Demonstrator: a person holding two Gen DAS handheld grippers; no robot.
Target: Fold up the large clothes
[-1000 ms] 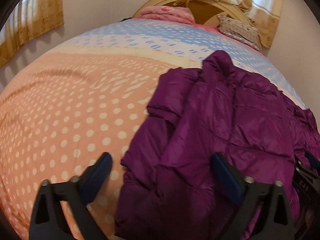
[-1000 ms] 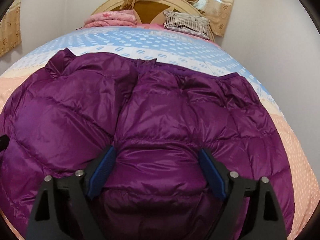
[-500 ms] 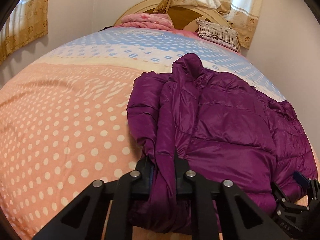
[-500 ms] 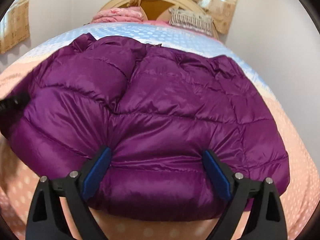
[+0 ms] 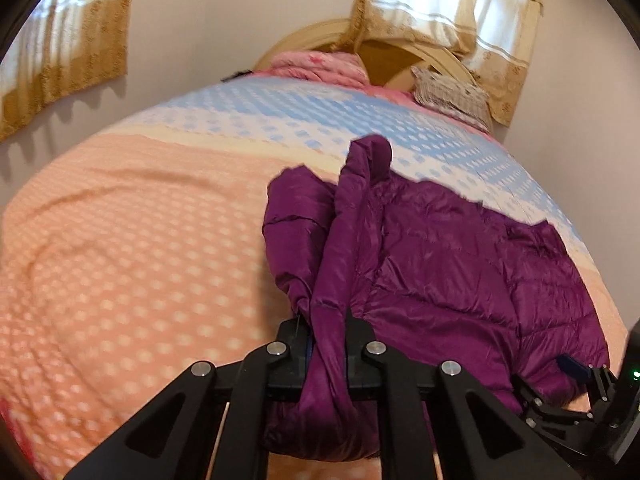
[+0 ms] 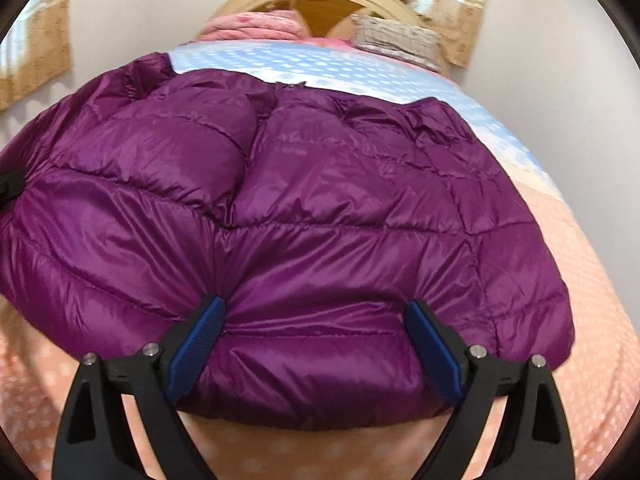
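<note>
**Left fingers pinch the jacket's edge; right fingers stand wide at the hem**

A glossy purple quilted puffer jacket [image 5: 440,264] lies on the bed's peach polka-dot bedspread [image 5: 140,248], toward its right side in the left wrist view, with a blue dotted band of the cover beyond it and a pink folded blanket [image 5: 320,64] and a fringed grey pillow [image 5: 448,88] at the headboard.

The left gripper [image 5: 326,344] has its fingers nearly together and closing the last bit, pinched on a gathered fold of the jacket's left edge, which rises in a ridge from the pinch toward the collar end.

The right gripper [image 6: 316,344] has its blue-padded fingers [image 6: 192,344] spread wide, straddling the near hem; the fabric bulges between them, but the pads do not appear to clamp it.

The jacket looks light, soft and puffy, with a slick shell. It will likely compress in a grip and spring back, and slide easily over itself, so a fold may not stay flat. Seams, hem corners and a bunched edge seem the surest holds; a smooth quilted panel could slip out.
</note>
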